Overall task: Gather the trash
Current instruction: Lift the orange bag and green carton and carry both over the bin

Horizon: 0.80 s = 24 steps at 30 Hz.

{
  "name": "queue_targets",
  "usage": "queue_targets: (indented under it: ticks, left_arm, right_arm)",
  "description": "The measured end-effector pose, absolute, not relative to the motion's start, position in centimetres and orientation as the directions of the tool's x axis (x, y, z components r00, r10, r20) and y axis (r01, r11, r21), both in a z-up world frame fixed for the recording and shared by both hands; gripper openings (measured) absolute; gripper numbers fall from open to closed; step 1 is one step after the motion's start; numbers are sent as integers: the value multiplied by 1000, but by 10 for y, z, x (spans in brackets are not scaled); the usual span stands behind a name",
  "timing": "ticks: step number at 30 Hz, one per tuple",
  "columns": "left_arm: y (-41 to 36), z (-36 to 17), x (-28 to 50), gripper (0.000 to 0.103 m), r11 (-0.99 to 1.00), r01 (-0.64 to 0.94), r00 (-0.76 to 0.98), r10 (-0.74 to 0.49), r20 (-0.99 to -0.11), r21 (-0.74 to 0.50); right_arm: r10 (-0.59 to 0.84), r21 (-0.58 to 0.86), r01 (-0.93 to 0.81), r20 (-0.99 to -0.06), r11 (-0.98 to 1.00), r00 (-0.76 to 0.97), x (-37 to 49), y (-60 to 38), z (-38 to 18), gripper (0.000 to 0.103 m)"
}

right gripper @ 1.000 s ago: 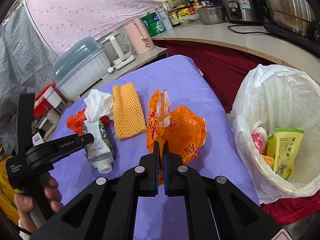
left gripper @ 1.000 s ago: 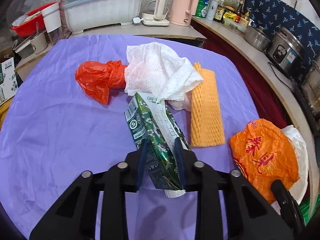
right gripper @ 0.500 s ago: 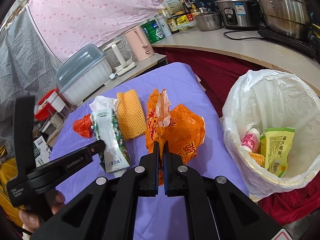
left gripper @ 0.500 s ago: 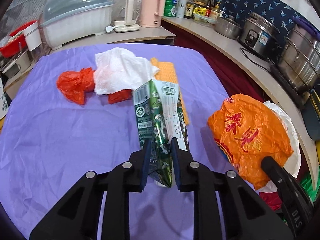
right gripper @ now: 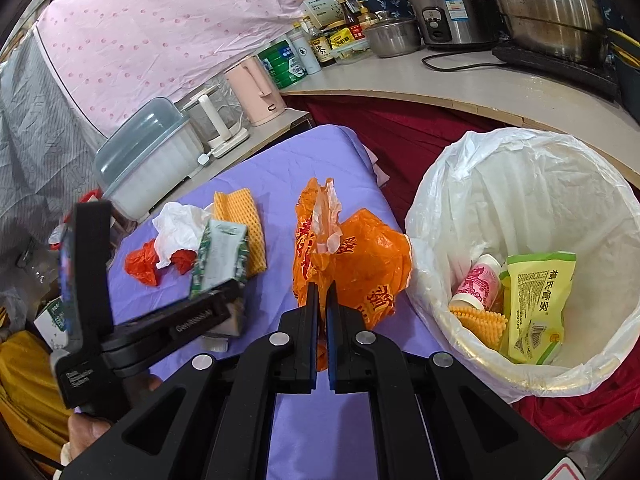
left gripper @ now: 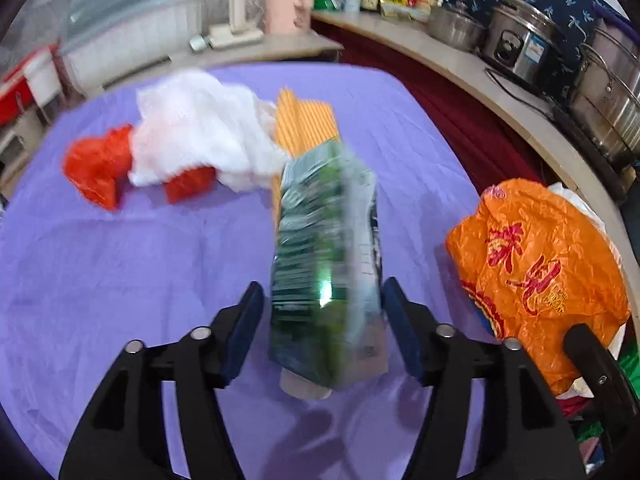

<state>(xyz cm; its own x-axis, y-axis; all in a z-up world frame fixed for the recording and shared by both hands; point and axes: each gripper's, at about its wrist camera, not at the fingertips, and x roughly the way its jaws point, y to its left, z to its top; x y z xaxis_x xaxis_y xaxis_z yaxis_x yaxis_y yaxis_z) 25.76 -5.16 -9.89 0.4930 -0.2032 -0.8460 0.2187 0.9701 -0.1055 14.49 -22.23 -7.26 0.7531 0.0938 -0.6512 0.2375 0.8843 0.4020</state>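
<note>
Letting go early, the left claw (left gripper: 322, 330) has just been springing apart around the green carton (left gripper: 326, 276), loose over the near purple table (left gripper: 100, 264), well left of the lined bin (right gripper: 516, 216). It could topple short of there, while the right claw (right gripper: 322, 312), pinched together on the orange bag (right gripper: 360, 264), risks tearing thin plastic.

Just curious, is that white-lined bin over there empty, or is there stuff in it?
Not empty: the bin holds a yellow-green packet and a pink-labelled bottle.
</note>
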Motion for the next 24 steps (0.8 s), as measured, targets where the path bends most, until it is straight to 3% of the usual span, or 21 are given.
queue_targets:
  ticks: [3, 7, 14, 24]
  left_arm:
    - [-37, -112, 262, 61, 973, 158, 468, -226, -854, -171]
    - [-38, -108, 259, 43, 968, 178, 465, -239, -852, -175]
    - [-37, -83, 243, 43, 969, 198, 515, -229, -826, -145]
    - [-56, -37, 199, 43, 936, 317, 535, -308, -787, -151]
  right_arm:
    - [87, 396, 240, -653, 886, 753, 145, -222, -73, 4]
    - [87, 397, 243, -653, 885, 752, 144, -223, -73, 4]
    - [85, 401, 238, -641, 885, 763, 138, -224, -67, 4]
    - [47, 400, 239, -587, 885, 808, 116, -233, -35, 4]
